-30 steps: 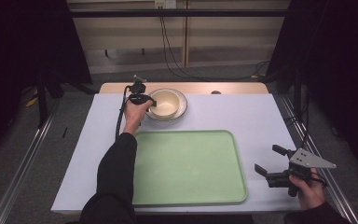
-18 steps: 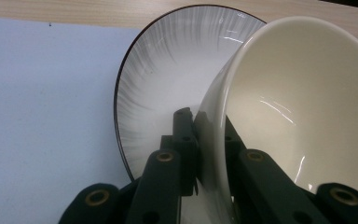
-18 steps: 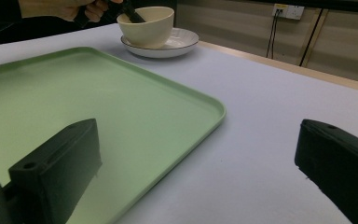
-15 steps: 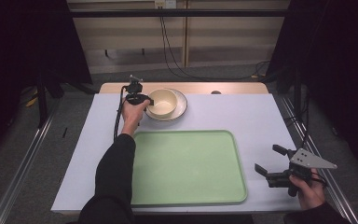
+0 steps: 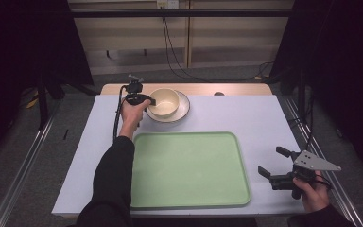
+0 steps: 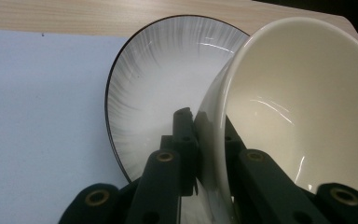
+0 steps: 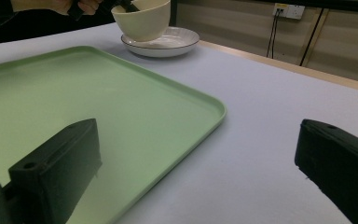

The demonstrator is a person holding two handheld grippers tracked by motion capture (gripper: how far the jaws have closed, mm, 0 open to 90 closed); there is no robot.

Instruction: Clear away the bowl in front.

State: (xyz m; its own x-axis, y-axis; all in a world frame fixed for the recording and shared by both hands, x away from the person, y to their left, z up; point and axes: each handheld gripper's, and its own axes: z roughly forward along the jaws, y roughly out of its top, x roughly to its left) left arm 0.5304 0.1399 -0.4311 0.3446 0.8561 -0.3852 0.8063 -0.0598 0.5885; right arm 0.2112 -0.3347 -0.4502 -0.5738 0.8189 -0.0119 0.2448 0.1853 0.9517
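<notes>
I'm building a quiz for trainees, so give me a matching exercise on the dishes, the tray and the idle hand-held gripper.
Things:
1. cream bowl
2. striped plate
3. green tray
4. right hand-held gripper

States:
A. jaws open, nothing between them
B. lies bare on the table's near half
C. rim pinched by the left hand-held gripper
D. sits under the bowl

Pairs: 1-C, 2-D, 3-B, 4-A

Glossy ceramic bowl [image 6: 303, 107] — matt tray [image 5: 189, 170]
</notes>
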